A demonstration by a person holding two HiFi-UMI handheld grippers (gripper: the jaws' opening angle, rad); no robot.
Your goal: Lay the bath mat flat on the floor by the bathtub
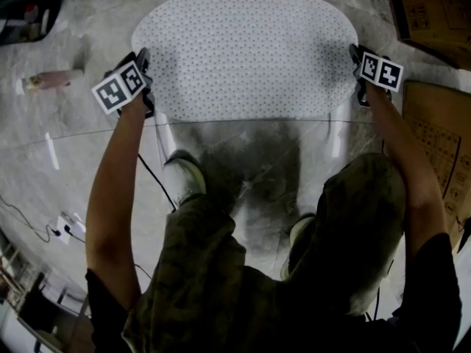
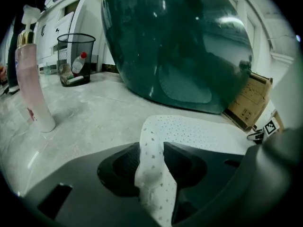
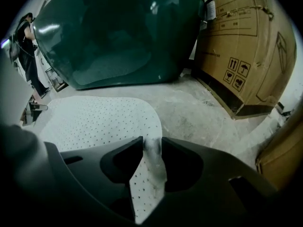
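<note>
The white dotted bath mat [image 1: 243,50] lies spread on the grey floor in front of the dark green bathtub [image 2: 180,46]. My left gripper [image 1: 145,76] is at the mat's near left corner and my right gripper [image 1: 358,68] at its near right corner. In the left gripper view a lifted strip of mat [image 2: 154,174] runs up between the parted jaws of the left gripper [image 2: 151,148]. In the right gripper view a narrower strip [image 3: 147,174] stands between the jaws of the right gripper [image 3: 151,143]. Neither pair pinches it flat. The tub [image 3: 118,37] fills the background there.
A pink bottle [image 2: 33,89] stands on the floor to the left, and a wire waste bin [image 2: 75,58] stands beyond it. Cardboard boxes [image 3: 246,51] stand to the right of the tub. A power strip with cables [image 1: 70,226] lies at the lower left. The person's shoes [image 1: 184,175] are just behind the mat.
</note>
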